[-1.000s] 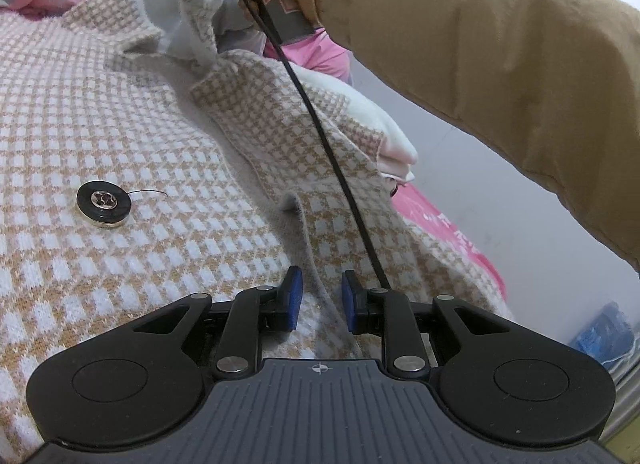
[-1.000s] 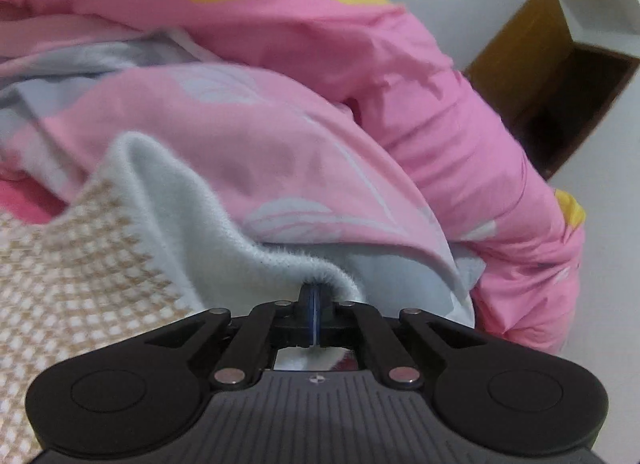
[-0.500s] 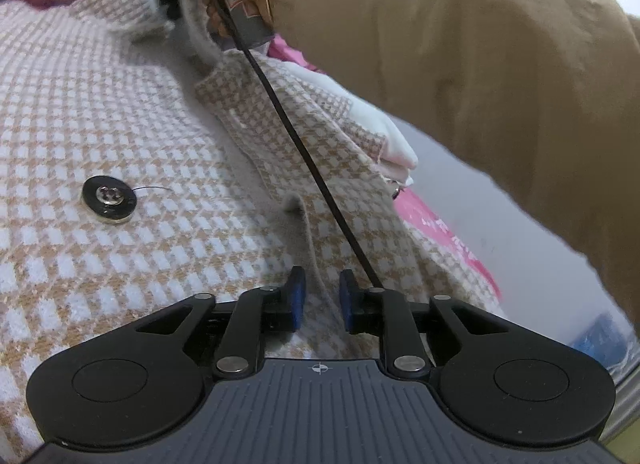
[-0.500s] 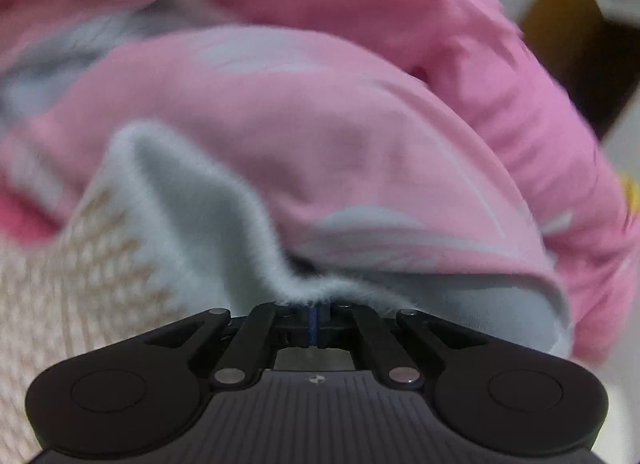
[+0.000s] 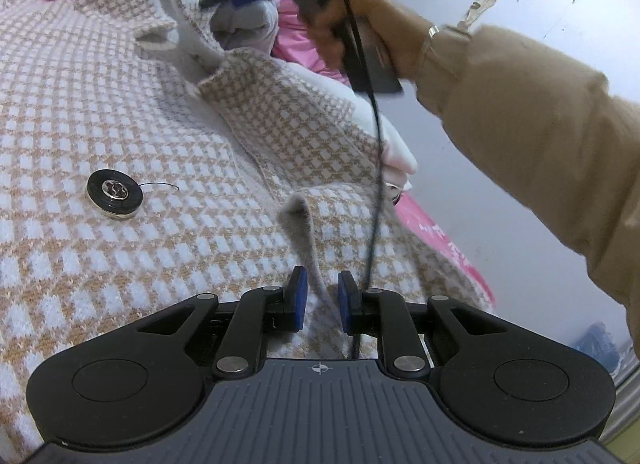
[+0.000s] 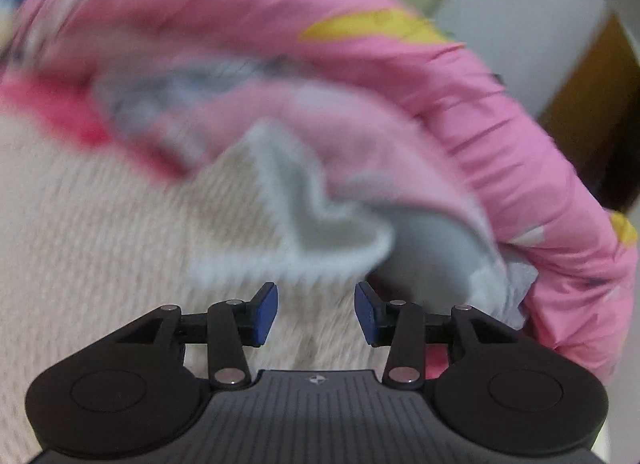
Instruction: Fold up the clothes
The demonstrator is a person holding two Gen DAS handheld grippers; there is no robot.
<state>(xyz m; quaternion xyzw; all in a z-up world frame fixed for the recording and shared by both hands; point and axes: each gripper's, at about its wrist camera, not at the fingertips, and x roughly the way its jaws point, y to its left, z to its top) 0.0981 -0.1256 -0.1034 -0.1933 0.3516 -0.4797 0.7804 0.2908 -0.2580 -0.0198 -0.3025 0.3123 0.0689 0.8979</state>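
Right hand-held gripper (image 6: 316, 312) opening, empty: clear collar (image 6: 320, 224) gently. Left hand-held gripper (image 5: 319, 300) nearly closed around cardigan (image 5: 120, 112) edge: hold steady.

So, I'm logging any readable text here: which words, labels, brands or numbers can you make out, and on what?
None can be read.
Button on the checked cardigan: a metal emblem, too small to read.
Pink sheet at the bed's edge: white marks, blurred.
The right wrist view is motion-blurred; no text shows.
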